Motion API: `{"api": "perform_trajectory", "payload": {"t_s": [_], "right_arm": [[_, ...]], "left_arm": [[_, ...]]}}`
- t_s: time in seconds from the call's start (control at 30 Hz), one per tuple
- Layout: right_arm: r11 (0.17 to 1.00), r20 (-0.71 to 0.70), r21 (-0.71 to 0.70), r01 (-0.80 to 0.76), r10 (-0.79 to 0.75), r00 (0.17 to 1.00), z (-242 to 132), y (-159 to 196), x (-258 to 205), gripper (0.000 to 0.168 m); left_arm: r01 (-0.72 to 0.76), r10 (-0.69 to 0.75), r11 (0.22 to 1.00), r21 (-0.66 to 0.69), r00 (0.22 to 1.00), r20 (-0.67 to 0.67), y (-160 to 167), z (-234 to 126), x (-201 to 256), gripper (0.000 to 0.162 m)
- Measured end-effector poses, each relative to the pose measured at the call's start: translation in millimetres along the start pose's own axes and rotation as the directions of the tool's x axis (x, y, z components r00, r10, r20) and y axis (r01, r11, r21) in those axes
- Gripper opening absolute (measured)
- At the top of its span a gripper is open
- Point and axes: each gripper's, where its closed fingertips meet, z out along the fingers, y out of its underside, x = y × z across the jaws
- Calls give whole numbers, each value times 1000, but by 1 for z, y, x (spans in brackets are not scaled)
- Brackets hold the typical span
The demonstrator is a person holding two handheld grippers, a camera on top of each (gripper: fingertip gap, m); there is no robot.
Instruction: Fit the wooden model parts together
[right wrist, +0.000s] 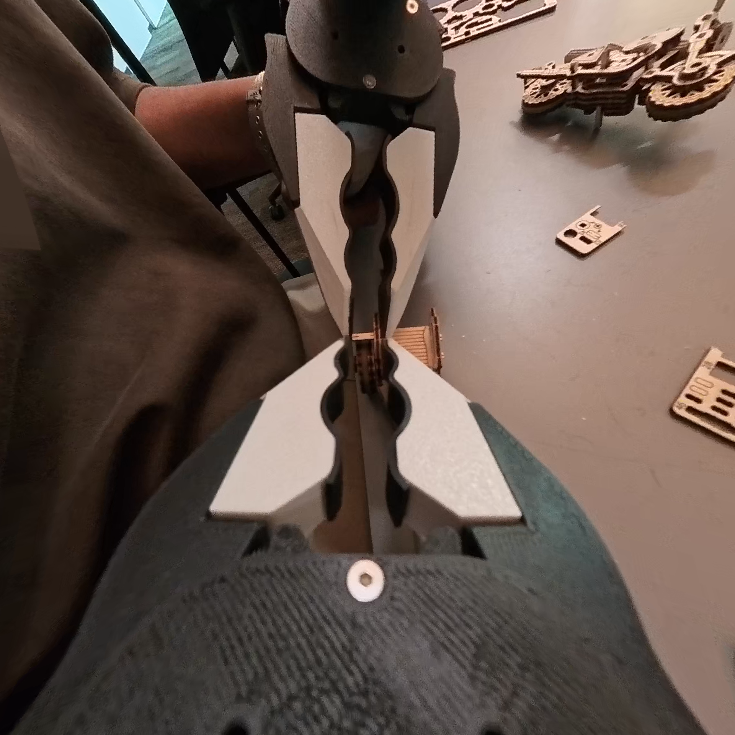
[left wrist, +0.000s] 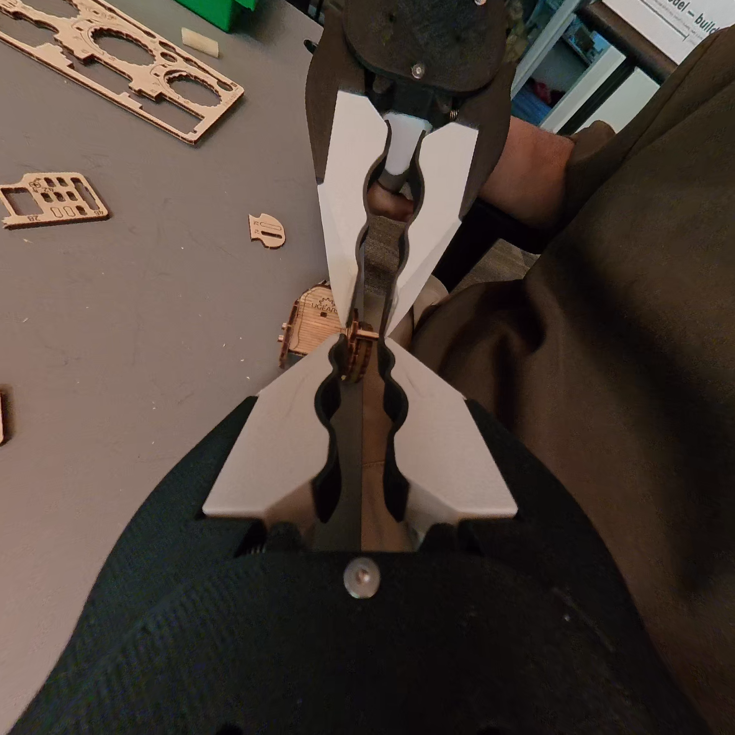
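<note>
Left gripper [left wrist: 360, 350] clamps a small layered wooden gear wheel [left wrist: 356, 355] – right gripper [right wrist: 368, 350] meets it tip-to-tip, pinching the same wheel, its face hidden between the white fingers [right wrist: 417, 397]

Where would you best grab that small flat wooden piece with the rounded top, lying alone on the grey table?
The rounded wooden piece lies flat on the table, so its faces offer nothing to pinch. Probably come from straight above and close the fingers across its two thin side edges at the narrower slotted end; nothing else lies close to it.
</note>
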Motion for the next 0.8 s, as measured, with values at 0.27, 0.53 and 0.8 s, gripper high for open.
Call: {"api": "perform_trajectory", "payload": {"t_s": [0.27,0.53,0.8], "right_arm": [[1000,-8,-6,19,-19,1000,0,0,0,12],[999,-8,-19,40,-40,999,0,1,-1,12],[999,-11,-28,38,-38,999,0,2,-1,12]], "left_arm": [[-12,12,1000,-7,1000,4,1,1,1,12],[-38,38,999,-12,999,12,1,2,2,11],[-37,38,999,-14,999,11,1,3,2,11]]}}
